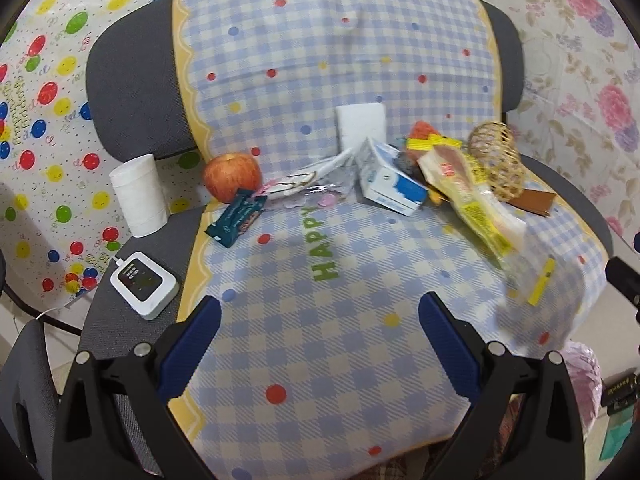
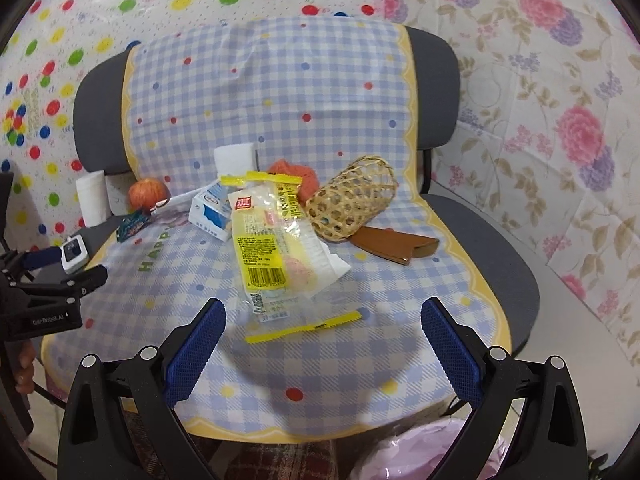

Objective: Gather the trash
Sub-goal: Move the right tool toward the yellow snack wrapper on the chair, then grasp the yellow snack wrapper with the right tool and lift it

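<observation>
Both your hand-held grippers stand wide open and empty above the front of the chair seat. Your right hand-held gripper is lined up on the clear yellow-edged wrapper, which lies flat just ahead of its fingertips, the nearest trash and probably your first pick. Your left hand-held gripper hovers over bare checked cloth, well short of the teal snack wrapper and the crushed milk carton. The apple, wicker basket and paper roll look like keepers. The pink bag below the seat edge seems placed to catch whatever you drop.
</observation>
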